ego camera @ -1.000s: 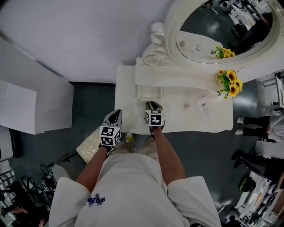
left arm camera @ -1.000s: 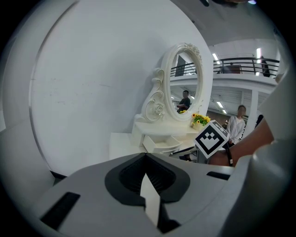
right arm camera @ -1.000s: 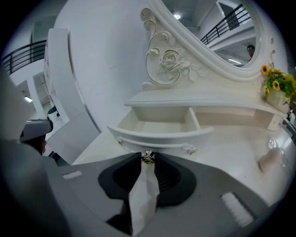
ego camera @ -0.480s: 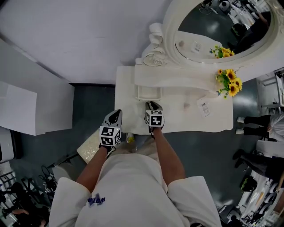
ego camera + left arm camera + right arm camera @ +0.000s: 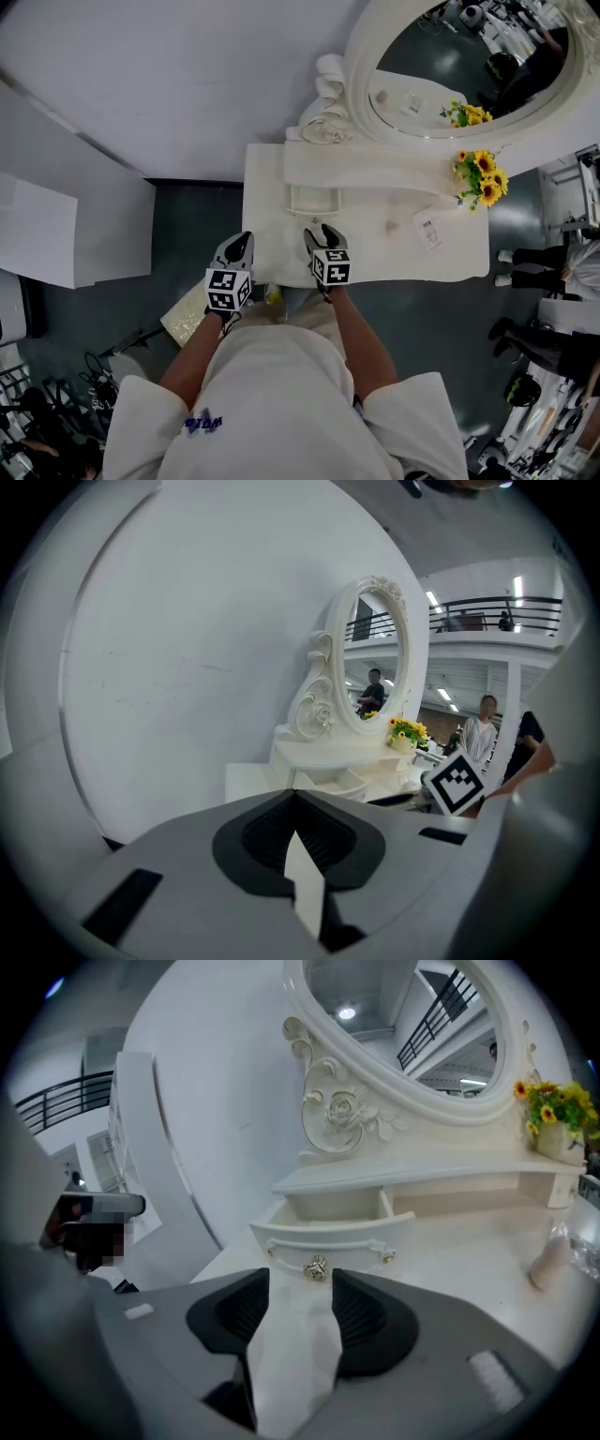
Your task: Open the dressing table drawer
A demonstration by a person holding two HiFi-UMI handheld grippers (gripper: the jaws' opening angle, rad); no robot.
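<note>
Since a second ago my right gripper (image 5: 320,234) has eased back a touch toward me, and its jaws have just been opening. They now stand apart with only bare tabletop between the pads; the small gold knob (image 5: 317,1267) sits just beyond the tips, in line with the gap and not pinched.

Nearest to me, my left gripper (image 5: 241,244) hangs at the near left corner of the dressing table (image 5: 267,178), left of the right one. Its jaws are together, tips meeting, with nothing caught in them.

Just past the right gripper, the drawer (image 5: 330,1230) is pulled out from under the low shelf (image 5: 375,169). Its curved white front faces me and its open box is visible behind it. From the head view it sits left of centre on the tabletop, near the far edge.

To the right lies a paper tag (image 5: 427,228), flat on the top and well apart from the drawer. Farther right, a bunch of sunflowers (image 5: 483,176) stands on the shelf's right end. Behind everything rises the oval mirror (image 5: 459,66) in its carved white frame, against the white wall (image 5: 169,84)
</note>
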